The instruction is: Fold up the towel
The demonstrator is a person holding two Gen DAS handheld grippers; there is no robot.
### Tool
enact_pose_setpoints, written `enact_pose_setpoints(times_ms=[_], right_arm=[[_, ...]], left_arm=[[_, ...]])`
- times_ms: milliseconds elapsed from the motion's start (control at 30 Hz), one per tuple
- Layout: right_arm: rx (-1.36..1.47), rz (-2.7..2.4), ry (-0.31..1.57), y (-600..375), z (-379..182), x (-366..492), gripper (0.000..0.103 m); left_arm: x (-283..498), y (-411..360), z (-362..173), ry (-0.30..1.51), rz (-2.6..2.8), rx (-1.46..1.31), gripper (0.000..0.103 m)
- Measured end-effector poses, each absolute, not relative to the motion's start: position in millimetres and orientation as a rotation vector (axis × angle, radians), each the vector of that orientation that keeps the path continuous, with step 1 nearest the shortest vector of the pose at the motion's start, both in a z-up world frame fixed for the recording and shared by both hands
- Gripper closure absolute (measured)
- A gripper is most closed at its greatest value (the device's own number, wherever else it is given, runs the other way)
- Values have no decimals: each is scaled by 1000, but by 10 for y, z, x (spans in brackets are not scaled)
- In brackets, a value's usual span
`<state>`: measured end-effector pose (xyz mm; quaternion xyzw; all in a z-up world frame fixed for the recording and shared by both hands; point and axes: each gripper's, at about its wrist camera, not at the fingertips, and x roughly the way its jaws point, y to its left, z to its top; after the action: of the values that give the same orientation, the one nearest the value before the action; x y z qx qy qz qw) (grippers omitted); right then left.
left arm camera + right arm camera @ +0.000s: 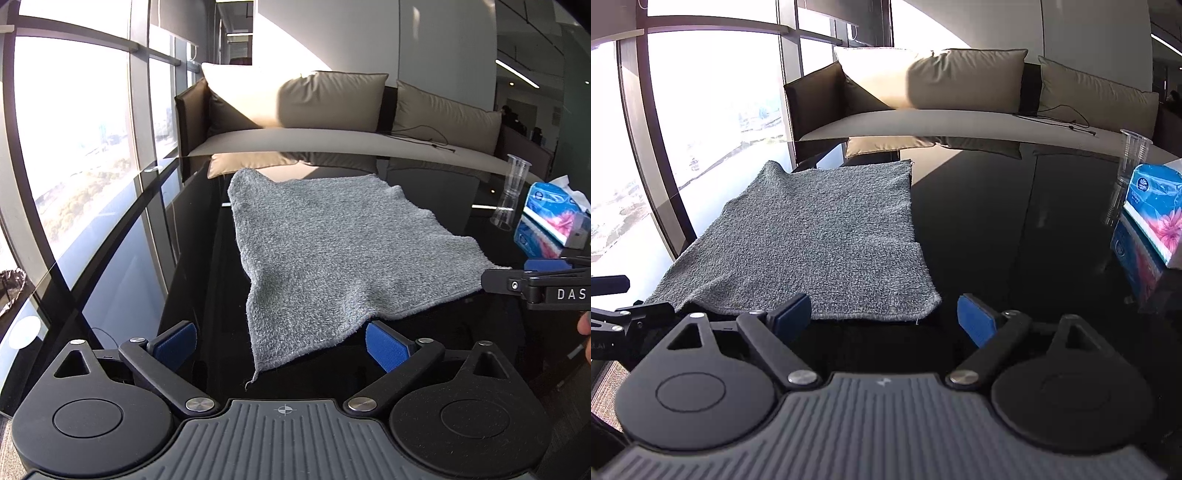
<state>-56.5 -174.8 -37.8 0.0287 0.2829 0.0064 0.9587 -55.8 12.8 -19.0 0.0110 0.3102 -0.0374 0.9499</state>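
Grey towel [332,236] spread flat at 12 o'clock; near corner between left gripper [284,343] wide-open fingers, nothing held; right gripper [884,315] agape, empty, at other near corner

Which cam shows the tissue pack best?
Right wrist: the tissue pack shows its blue top and pink flower side large, only slightly cropped at the edge. Left wrist shows it smaller, beside the plastic cup.

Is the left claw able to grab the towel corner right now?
Probably yes. The left claw is open, and the near corner of the towel lies between its blue pads with nothing blocking it.
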Motion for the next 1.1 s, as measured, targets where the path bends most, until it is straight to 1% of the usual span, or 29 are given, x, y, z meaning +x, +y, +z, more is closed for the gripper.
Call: enact_pose_setpoints(times_ms=[67,133,233,300,400,467,500,533,567,600,667,700,733,767,800,833,867,967,1033,1100], right_arm=[[57,6,582,-1745,-394,-548,23],[57,2,595,-1752,-418,-521,25],[57,3,606,-1760,-444,-492,35],[52,3,604,-1759,-453,-485,38],[52,-1,600,-1768,-455,-480,45],[54,-2,597,-1774,-454,-480,52],[55,-2,596,-1776,-454,-480,53],[56,-1,595,-1778,-454,-480,56],[56,-1,594,-1779,-454,-479,60],[54,-3,593,-1775,-453,-475,62],[47,-7,590,-1761,-454,-464,71],[44,-9,589,-1755,-454,-458,74],[41,-11,587,-1750,-455,-454,78],[40,-13,586,-1747,-455,-452,83],[40,-16,585,-1745,-456,-451,84],[44,-16,585,-1747,-455,-450,91],[49,-13,585,-1751,-455,-447,96],[64,-8,585,-1757,-453,-441,97],[72,-3,580,-1756,-443,-446,97],[74,6,566,-1747,-414,-476,98]], left_arm=[[-545,127,-204,641,-77,19,16],[-538,118,-216,646,-76,23,17],[-524,104,-232,645,-70,21,18],[-522,105,-232,644,-66,19,18],[-528,96,-234,643,-59,33,20],[-532,98,-232,639,-52,37,25],[-534,99,-230,638,-49,39,31],[-534,101,-229,636,-47,39,35],[-534,102,-227,635,-45,37,37],[-534,104,-225,633,-44,36,37],[-535,107,-222,630,-41,34,38],[-535,108,-220,629,-40,33,40],[-535,110,-218,627,-38,32,45],[-521,96,-211,624,-39,31,47],[-516,94,-208,622,-38,29,50],[-512,104,-206,620,-37,25,56],[-515,112,-199,618,-38,20,59],[-533,135,-171,611,-46,5,74],[-545,150,-152,607,-51,-4,87],[-558,165,-134,603,-56,-14,96]])
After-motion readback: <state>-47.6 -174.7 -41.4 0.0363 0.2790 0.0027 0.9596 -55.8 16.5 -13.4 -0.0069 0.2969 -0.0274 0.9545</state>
